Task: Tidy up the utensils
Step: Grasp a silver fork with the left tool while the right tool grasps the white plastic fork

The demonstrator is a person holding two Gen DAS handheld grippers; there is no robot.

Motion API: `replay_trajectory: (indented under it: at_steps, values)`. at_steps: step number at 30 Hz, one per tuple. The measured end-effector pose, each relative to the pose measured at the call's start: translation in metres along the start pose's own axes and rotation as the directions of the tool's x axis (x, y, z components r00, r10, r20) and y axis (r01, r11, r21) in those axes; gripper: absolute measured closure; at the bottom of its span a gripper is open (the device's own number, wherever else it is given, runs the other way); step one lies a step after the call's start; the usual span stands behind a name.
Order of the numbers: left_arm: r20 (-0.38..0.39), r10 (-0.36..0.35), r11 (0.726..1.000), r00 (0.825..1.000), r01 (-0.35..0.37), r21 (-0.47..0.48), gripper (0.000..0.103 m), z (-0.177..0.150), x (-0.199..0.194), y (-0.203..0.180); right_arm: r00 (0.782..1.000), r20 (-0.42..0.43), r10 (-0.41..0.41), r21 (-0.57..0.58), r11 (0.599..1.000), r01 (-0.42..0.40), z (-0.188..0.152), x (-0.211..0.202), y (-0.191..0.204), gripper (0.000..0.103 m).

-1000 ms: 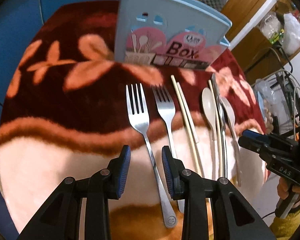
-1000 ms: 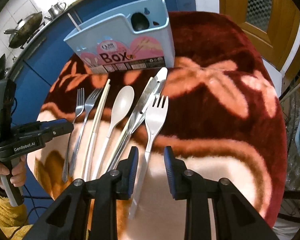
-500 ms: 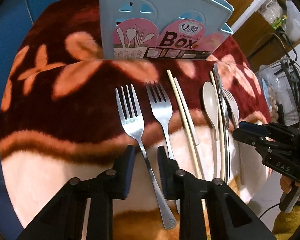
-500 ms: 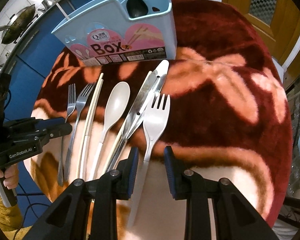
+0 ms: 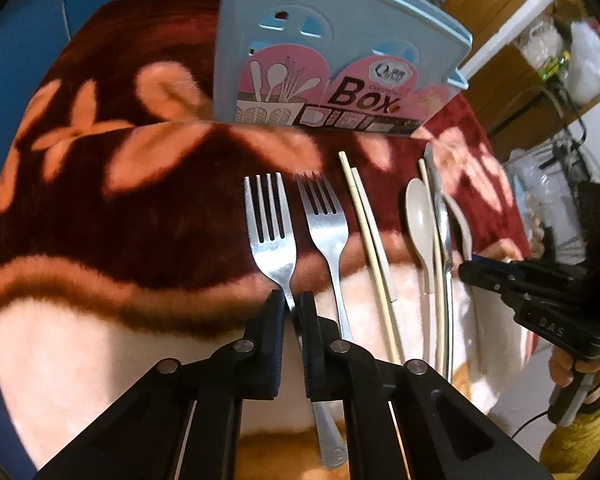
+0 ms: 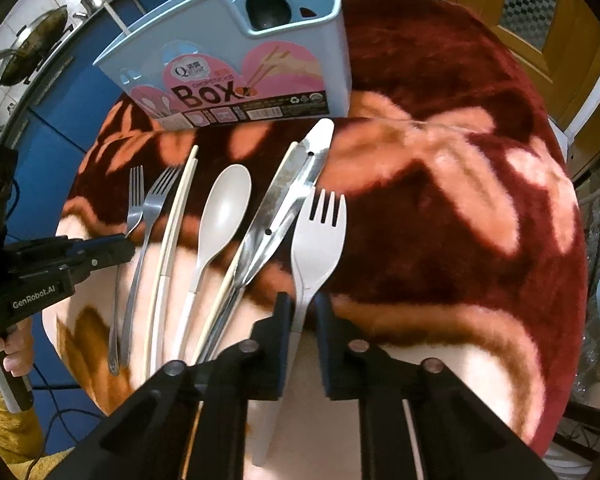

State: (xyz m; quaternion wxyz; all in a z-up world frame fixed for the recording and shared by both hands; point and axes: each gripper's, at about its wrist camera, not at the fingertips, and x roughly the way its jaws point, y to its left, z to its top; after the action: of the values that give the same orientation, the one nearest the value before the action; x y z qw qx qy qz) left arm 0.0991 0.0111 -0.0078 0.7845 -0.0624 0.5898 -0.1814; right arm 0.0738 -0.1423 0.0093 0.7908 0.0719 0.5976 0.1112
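Note:
A row of utensils lies on a dark red flowered blanket (image 5: 120, 208) before a light blue utensil box (image 5: 300, 60). My left gripper (image 5: 292, 304) points down over the leftmost steel fork (image 5: 270, 220); its jaws are closing and the pads press on the fork's neck. Right of it lie a second steel fork (image 5: 326, 220), pale chopsticks (image 5: 370, 240) and a beige spoon (image 5: 420, 220). My right gripper (image 6: 302, 308) is closing on the neck of the white plastic fork (image 6: 320, 236), at the row's right end beside a steel knife (image 6: 288, 200). The box (image 6: 240, 72) stands upright behind.
The blanket (image 6: 460, 220) has bare room right of the white fork. Blue cabinet fronts (image 6: 48, 128) and pans (image 6: 32, 48) are at the far left. A wooden door (image 6: 540, 20) is behind. A hand (image 5: 564, 368) holds the other gripper's handle, with cables and bags beyond.
Both pairs of jaws have come together from open: the left on the steel fork's neck, the right on the white fork's neck. Both grippers edged slightly closer to the utensils.

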Motion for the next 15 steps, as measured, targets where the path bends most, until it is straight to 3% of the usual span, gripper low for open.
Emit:
replay_trajectory:
  at_steps: [9, 12, 15]
  values:
    - [0.186, -0.027, 0.999, 0.982, 0.018, 0.050, 0.097, -0.023, -0.023, -0.005, 0.989, 0.122, 0.080, -0.002, 0.997, -0.080, -0.015, -0.018, -0.001, 0.094]
    - [0.252, -0.048, 0.997, 0.967, 0.029, 0.078, 0.098, -0.029, -0.034, -0.010, 0.976, 0.191, 0.103, -0.011, 0.995, -0.103, -0.023, -0.027, 0.002, 0.094]
    - [0.342, -0.048, 0.995, 0.939, 0.013, 0.104, 0.098, -0.038, -0.049, -0.014, 0.951, 0.279, 0.134, -0.013, 0.991, -0.136, -0.031, -0.037, 0.002, 0.094]
